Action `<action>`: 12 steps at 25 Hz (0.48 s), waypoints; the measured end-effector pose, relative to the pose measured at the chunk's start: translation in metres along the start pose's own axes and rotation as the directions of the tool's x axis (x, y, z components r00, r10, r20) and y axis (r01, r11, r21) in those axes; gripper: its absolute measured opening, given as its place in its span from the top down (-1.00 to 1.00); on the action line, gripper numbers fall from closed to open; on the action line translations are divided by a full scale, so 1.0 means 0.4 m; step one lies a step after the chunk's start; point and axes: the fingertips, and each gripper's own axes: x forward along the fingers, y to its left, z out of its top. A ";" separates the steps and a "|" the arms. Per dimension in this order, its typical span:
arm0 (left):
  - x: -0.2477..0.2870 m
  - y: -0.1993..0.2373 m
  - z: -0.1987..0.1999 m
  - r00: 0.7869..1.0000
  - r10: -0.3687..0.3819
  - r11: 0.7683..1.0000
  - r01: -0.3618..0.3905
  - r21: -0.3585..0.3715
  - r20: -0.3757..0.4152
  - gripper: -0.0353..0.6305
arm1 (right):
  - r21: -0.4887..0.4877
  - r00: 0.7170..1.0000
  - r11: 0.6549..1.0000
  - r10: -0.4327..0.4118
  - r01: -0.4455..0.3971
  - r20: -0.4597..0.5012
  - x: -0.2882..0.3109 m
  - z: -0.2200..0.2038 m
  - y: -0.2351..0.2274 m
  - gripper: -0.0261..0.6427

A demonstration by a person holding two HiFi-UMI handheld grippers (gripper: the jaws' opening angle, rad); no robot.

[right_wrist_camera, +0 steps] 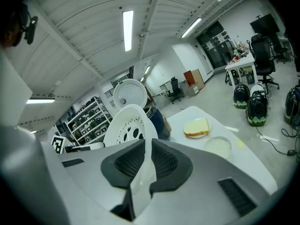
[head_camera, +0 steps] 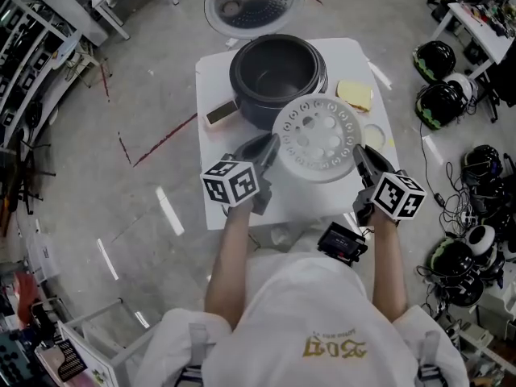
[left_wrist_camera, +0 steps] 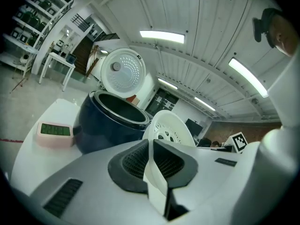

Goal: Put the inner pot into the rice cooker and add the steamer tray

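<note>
**Item 1, steamer tray** (head_camera: pixel 317 138) (left_wrist_camera: pixel 168 130) (right_wrist_camera: pixel 126 125): white perforated disc, ctr of head view. It is carried between your two tongs and overlaps the lower-right rim of the rice cooker. It is not seated in the cooker.

**Item 2, L tongs** (head_camera: pixel 272 143) (left_wrist_camera: pixel 152 146): yours, lower-left of ctr in head view. Pads are clamped on the tray's left rim, w/ the white edge pinched between the ribbed pads in the left gripper view.

**Item 3, R tongs** (head_camera: pixel 359 153) (right_wrist_camera: pixel 148 146): yours, lower-right of ctr. Pads are clamped on the tray's right rim, same pinch seen in the right gripper view.

**Item 4, rice cooker** (head_camera: pixel 278 71) (left_wrist_camera: pixel 105 125): dark body, upper ctr of head view, standing on the worktop. Its lid (head_camera: pixel 254 2) (left_wrist_camera: pixel 123 71) (right_wrist_camera: pixel 129 93) is swung open at the top edge of the frame.

**Item 5, inner pot** (head_camera: pixel 278 61): dark bowl sitting inside the cooker body, mouth up.

**Item 6, worktop** (head_camera: pixel 214 79) (left_wrist_camera: pixel 28 158): white, small, roughly square.

**Item 7, misc. on worktop:**
- Pink unit (head_camera: pixel 219 113) (left_wrist_camera: pixel 55 132) w/ a green panel, just left of the cooker.
- Plate (head_camera: pixel 355 95) (right_wrist_camera: pixel 197 127) w/ a yellow slab on it, right of the cooker.
- Round dish (head_camera: pixel 372 135) (right_wrist_camera: pixel 218 146), pale, below the plate in the frame.

**Item 8, floor:** helmets (head_camera: pixel 439 59) sit at the right edge of head view, well apart from the worktop.
</note>
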 end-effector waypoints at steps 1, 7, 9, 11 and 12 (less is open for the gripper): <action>-0.004 0.001 0.010 1.000 -0.003 1.000 0.003 -0.011 0.008 0.75 | -0.002 1.000 1.000 0.005 -0.005 0.004 0.004 0.011 0.008 0.76; -0.019 0.011 0.066 0.999 0.002 0.999 0.001 -0.040 0.054 0.75 | -0.025 0.999 0.999 0.043 -0.042 0.033 0.038 0.071 0.048 0.76; -0.026 0.018 0.090 0.997 0.008 0.999 -0.005 -0.039 0.073 0.75 | -0.035 0.998 0.998 0.054 -0.053 0.040 0.054 0.090 0.065 0.76; -0.032 0.028 0.113 0.996 0.015 0.999 -0.012 -0.037 0.087 0.75 | -0.042 0.997 0.997 0.064 -0.062 0.046 0.071 0.105 0.082 0.76; -0.036 0.033 0.124 0.996 0.018 0.999 -0.015 -0.036 0.093 0.75 | -0.045 0.996 0.997 0.069 -0.067 0.048 0.079 0.112 0.091 0.76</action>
